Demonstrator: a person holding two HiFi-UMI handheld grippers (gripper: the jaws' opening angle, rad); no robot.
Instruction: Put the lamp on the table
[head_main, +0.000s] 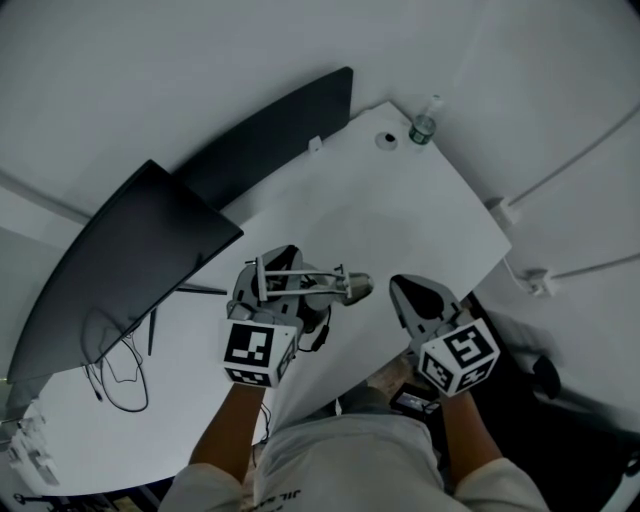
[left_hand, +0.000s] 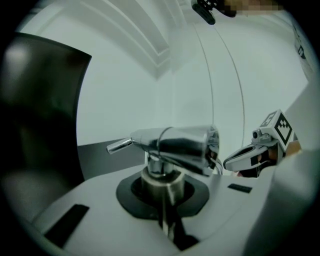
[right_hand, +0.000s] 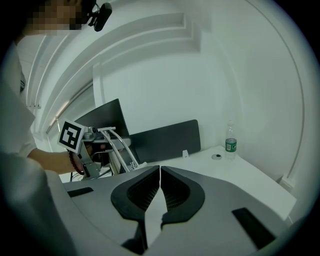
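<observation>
Lamp (left_hand: 182, 145) sits over the near edge of the white table (head_main: 400, 220), its metal stem clamped in my left gripper (left_hand: 162, 195). My right gripper (right_hand: 160, 185) hovers beside it, jaws together, empty.

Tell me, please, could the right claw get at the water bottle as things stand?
Probably yes: the right claw is shut and empty, and only bare table lies between it and the bottle.

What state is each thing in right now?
Lamp: clamped below its head.
Left gripper: shut on lamp.
Right gripper: shut, empty.
Bottle: upright, at table corner.
Monitor: dark.
</observation>
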